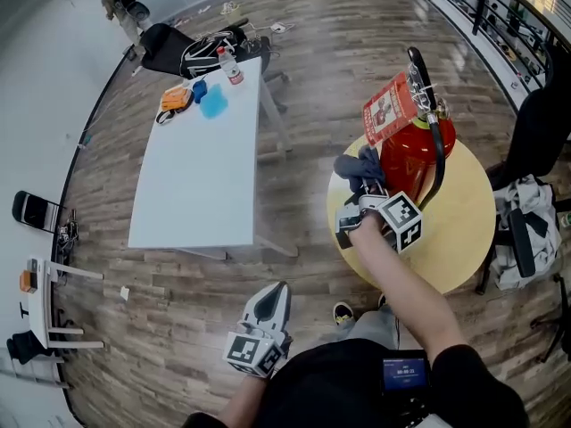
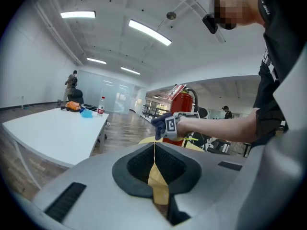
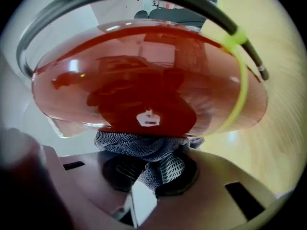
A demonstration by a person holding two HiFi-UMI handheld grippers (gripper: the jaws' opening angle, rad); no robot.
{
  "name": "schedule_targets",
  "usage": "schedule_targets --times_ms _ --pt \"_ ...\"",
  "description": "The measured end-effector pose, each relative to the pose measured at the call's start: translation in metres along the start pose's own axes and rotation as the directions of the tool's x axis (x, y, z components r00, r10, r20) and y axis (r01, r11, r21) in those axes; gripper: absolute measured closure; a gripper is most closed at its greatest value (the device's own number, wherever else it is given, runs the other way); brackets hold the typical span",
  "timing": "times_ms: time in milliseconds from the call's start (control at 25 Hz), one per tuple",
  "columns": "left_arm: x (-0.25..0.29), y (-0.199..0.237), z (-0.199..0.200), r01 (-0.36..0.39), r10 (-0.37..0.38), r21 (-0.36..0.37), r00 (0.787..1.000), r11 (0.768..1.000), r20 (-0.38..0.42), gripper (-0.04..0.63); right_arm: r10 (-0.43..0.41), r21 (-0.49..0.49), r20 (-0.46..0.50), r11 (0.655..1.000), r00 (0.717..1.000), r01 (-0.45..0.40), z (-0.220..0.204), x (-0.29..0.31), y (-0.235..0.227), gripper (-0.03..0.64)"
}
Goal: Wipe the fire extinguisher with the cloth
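The right gripper (image 3: 148,169) pinches the cloth (image 3: 144,145) against the fire extinguisher (image 3: 144,90). The left gripper (image 2: 154,152), jaws pressed together, idles nearer. Unbraced, a hard push might topple it.

Black hose (image 1: 439,159) across extinguisher (image 1: 406,154); tabletop (image 1: 464,239) seemingly open

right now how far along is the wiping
Done: the cloth is picked up, clamped in the right gripper. In hand: it presses against the red fire extinguisher on the round table. Remaining: I can't tell how much is wiped. The left gripper is shut, empty, held away.
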State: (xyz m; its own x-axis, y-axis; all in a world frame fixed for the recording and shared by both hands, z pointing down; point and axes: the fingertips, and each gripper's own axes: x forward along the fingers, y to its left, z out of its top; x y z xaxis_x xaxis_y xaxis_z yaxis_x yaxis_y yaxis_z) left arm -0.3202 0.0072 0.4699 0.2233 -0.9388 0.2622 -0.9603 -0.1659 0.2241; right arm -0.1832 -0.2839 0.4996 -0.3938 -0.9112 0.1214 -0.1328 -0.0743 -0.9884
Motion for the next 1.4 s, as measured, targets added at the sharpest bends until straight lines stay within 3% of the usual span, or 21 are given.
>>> schedule_targets --times_ms 120,280,440,560,720,840,960,1120,1400 --pt "-0.006 0.01 -0.001 -0.036 0.036 0.001 0.999 0.999 -0.022 0.572 -0.138 -0.079 0.015 0.987 0.99 0.139 -0.005 0.0 -0.078 0.543" --pt "-0.014 0.022 0.004 -0.067 0.067 0.011 0.998 0.998 -0.004 0.572 -0.317 -0.147 0.006 0.938 0.948 0.315 -0.01 -0.01 -0.168 0.543" --pt "-0.018 0.029 0.007 -0.086 0.086 0.014 0.996 0.996 0.005 0.572 -0.344 -0.04 0.07 0.937 0.936 0.347 -0.008 -0.011 -0.17 0.543" --pt "-0.02 0.025 0.006 -0.088 0.088 0.007 0.996 0.996 0.004 0.572 -0.256 0.012 0.092 0.967 0.962 0.256 -0.005 -0.002 -0.114 0.543" --pt "-0.014 0.017 0.006 -0.059 0.059 0.01 0.998 0.998 0.016 0.572 -0.016 0.08 0.098 0.997 0.995 0.008 0.002 0.003 0.006 0.543" --pt "-0.007 0.006 0.011 -0.026 0.025 0.02 0.999 0.999 0.028 0.572 0.146 0.124 0.094 0.98 0.985 -0.157 0.008 -0.007 0.088 0.543" --pt "-0.005 -0.001 0.018 -0.011 0.009 0.041 0.999 0.999 0.038 0.572 0.254 0.156 0.08 0.952 0.964 -0.264 0.011 -0.026 0.142 0.543" --pt "-0.002 -0.007 0.023 0.0 -0.002 0.031 0.998 1.0 0.057 0.572 0.313 0.185 0.021 0.932 0.949 -0.312 0.015 -0.053 0.165 0.543" --pt "0.006 -0.011 0.011 0.029 -0.03 0.026 0.999 0.999 0.043 0.572 0.324 0.157 -0.061 0.937 0.944 -0.311 0.043 -0.095 0.15 0.543"
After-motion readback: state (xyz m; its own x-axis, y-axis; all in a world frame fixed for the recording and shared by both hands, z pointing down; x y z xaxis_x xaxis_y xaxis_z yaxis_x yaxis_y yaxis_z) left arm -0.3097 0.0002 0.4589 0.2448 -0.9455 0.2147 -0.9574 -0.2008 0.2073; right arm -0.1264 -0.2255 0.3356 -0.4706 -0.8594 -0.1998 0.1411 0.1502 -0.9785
